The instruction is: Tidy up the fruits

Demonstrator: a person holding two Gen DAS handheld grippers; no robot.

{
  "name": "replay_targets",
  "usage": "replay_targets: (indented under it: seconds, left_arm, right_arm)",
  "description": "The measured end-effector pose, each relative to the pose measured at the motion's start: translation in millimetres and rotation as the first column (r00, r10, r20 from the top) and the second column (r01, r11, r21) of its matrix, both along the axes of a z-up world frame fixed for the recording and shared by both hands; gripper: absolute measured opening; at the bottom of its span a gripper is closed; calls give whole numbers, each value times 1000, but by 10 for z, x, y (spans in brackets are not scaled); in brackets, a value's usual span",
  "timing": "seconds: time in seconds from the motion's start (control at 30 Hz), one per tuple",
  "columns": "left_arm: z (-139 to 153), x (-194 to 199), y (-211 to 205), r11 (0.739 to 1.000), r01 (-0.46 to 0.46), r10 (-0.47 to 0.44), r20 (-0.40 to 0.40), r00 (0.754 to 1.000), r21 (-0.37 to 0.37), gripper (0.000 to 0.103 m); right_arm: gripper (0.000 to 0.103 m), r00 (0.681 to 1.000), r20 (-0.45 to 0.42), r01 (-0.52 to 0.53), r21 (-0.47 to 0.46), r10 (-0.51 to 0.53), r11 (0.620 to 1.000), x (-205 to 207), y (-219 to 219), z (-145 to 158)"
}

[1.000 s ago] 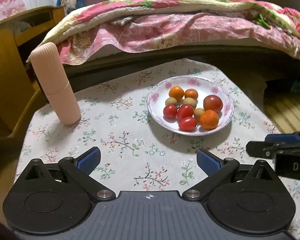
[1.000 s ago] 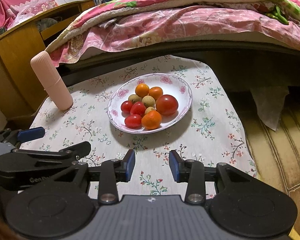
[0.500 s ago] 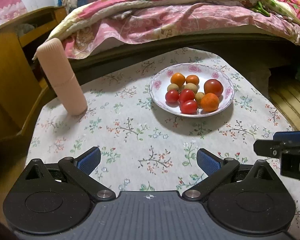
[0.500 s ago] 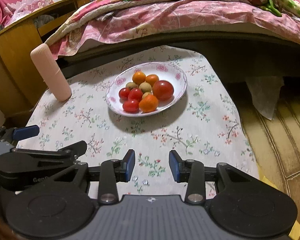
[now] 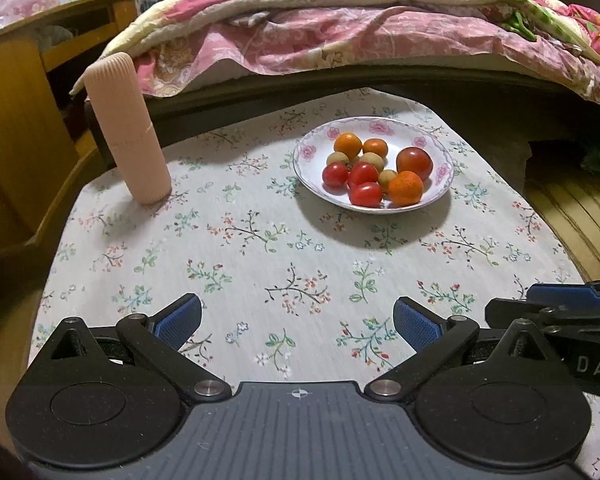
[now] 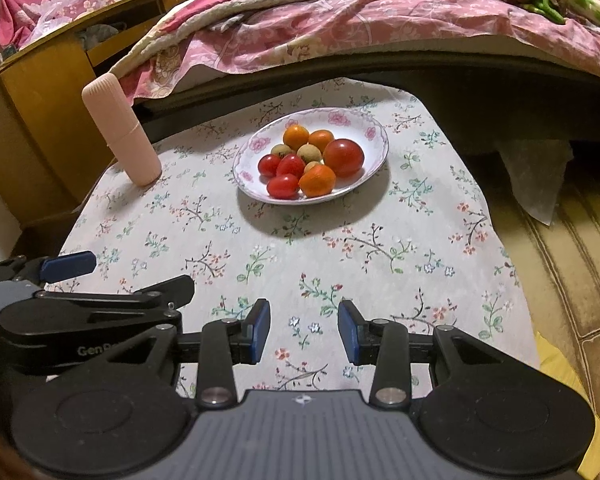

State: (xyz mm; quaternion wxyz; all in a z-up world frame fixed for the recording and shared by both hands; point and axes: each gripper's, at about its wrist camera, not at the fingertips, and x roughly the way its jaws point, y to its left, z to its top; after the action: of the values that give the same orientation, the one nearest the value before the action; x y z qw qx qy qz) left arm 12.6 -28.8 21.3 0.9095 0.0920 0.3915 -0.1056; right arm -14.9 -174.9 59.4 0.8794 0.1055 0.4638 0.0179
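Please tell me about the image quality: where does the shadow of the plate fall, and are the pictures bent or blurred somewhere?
Left wrist view: the plate throws a soft shadow toward the camera, so light comes from beyond it; the bed edge bows, a fisheye effect. Right wrist view: same near-side shadow under the plate; dark rounded corners, the tablecloth sharp, no glare on the fruits.

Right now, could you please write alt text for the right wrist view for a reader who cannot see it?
A white floral plate piled with red tomatoes, small oranges and pale brown fruits sits on a flowered tablecloth. The open, empty right hand-held gripper is in the foreground, a pink cylindrical container stands left of the plate, and a quilted bed lies behind.
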Motion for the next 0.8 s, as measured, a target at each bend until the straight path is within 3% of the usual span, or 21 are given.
replay_targets:
  seconds: [0.8]
  left_arm:
    - [-29, -200, 133, 999, -38, 37, -32, 999, -24, 103]
  right_arm:
    - [40, 999, -16, -30, 0, 30, 1000, -144, 102, -18]
